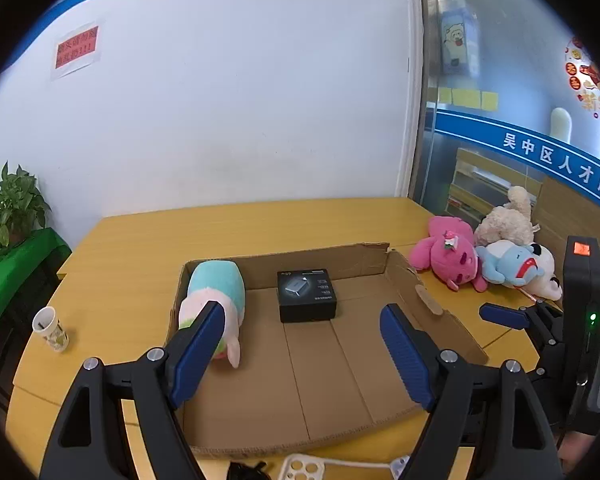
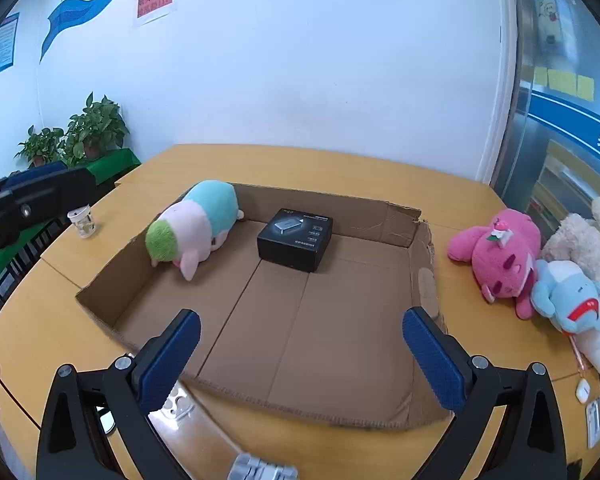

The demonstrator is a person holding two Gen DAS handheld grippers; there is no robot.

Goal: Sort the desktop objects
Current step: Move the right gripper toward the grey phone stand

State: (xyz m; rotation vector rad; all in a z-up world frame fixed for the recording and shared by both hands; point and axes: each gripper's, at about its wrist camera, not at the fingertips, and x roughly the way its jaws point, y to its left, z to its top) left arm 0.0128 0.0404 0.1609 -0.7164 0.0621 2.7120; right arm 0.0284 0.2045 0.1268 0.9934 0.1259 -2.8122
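Above the cardboard box (image 2: 300, 320), both the left claw (image 1: 302, 356) and right claw (image 2: 302, 354) are held released and empty. Three plush toys (image 2: 500, 256) are left on the table (image 2: 480, 320) beside it; the pink one is best approached squarely across its body.

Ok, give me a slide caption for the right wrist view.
Open right claw above shallow cardboard tray holding pastel plush toy and black box; three plush toys wait outside.
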